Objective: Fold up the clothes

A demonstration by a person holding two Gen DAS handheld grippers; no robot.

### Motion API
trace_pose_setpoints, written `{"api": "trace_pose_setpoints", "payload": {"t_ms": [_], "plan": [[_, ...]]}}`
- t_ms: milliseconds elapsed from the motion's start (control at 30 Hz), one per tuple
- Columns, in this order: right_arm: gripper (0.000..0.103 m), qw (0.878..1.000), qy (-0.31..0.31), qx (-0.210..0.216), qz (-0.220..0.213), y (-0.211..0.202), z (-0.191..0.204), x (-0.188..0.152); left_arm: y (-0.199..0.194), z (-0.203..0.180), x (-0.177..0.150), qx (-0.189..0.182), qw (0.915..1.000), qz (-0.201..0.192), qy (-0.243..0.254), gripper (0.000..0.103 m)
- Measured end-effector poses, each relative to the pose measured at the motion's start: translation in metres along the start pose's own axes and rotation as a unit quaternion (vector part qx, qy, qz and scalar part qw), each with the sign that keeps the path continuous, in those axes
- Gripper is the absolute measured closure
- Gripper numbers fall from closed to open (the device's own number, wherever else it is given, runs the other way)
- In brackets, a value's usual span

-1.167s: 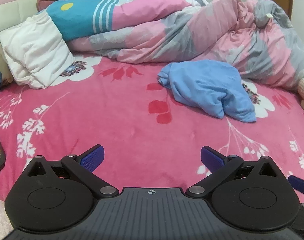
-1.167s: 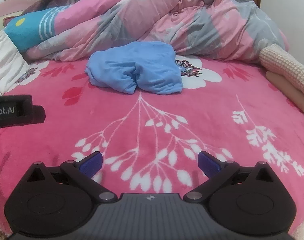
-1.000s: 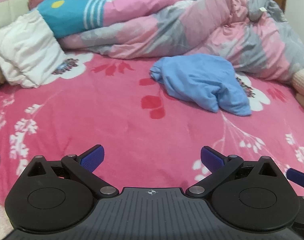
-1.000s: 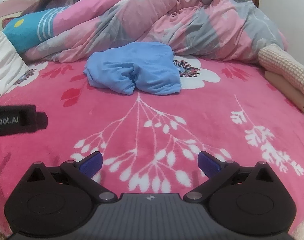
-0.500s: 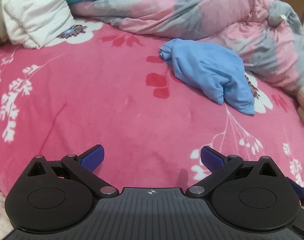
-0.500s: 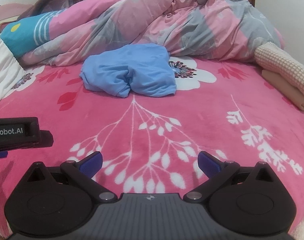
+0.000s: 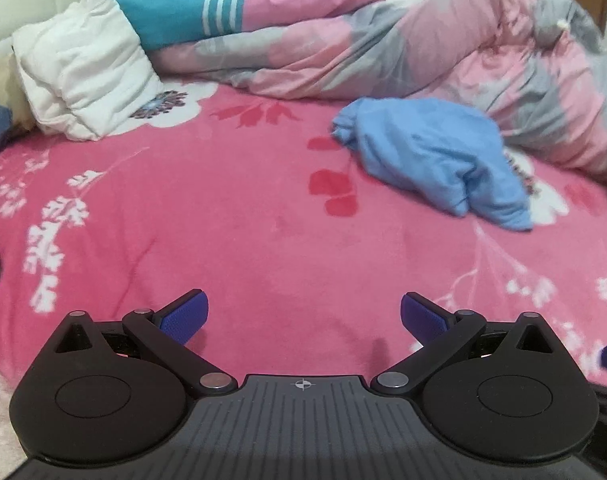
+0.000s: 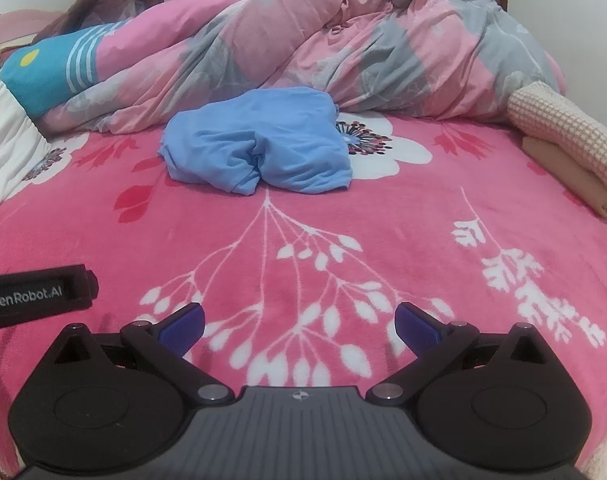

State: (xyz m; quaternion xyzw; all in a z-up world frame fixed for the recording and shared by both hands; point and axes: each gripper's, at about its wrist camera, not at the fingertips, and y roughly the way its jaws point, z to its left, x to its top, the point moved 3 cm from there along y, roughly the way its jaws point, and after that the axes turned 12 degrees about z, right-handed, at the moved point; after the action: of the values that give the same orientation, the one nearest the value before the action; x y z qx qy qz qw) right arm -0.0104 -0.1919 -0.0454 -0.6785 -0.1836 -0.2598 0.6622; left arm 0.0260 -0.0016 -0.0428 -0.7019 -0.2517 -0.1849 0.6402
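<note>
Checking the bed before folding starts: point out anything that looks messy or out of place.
The blue garment lies crumpled in a heap on the pink floral blanket, unfolded. Behind it the pink and grey duvet is bunched up. Both grippers are open and clear of the cloth.

The blanket (image 8: pixel 383 216) is plush pink fleece, matt and softly napped, printed with white sprigs; the garment (image 8: pixel 259 148) on it is thin, smooth blue cloth, matt and crumpled; the quilt (image 8: pixel 363 52) at the far side is smooth woven cotton, puffy and creased; the far-left pillow (image 7: pixel 83 76) is white quilted cloth; the roll (image 8: pixel 563 128) at far right is coarse waffle-weave cloth; both grippers, left (image 7: pixel 303 316) and right (image 8: pixel 299 322), are matt black plastic with ribbed grey decks, shiny metal pivot pins and blue textured pads (image 8: pixel 183 326).
</note>
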Motion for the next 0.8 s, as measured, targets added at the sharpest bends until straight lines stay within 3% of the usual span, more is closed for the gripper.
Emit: {"api": "trace_pose_setpoints", "payload": {"t_ms": [267,433,633,800], "plan": [[0.0,1.0,0.002,0.0,-0.001,0.001,0.001,-0.002,0.003,0.002,0.002,0.017,0.9998,-0.003,-0.01,0.0],[0.0,1.0,0.004,0.0,-0.001,0.002,0.001,-0.002,0.003,-0.002,0.002,0.017,0.9993,-0.007,0.032,0.0],[0.0,1.0,0.005,0.0,0.0,0.001,0.002,-0.002,-0.002,-0.006,0.002,0.007,0.9988,-0.02,0.043,0.0],[0.0,1.0,0.005,-0.002,0.001,0.002,0.002,-0.003,-0.008,-0.012,0.003,0.027,0.9974,-0.031,0.059,0.0]]}}
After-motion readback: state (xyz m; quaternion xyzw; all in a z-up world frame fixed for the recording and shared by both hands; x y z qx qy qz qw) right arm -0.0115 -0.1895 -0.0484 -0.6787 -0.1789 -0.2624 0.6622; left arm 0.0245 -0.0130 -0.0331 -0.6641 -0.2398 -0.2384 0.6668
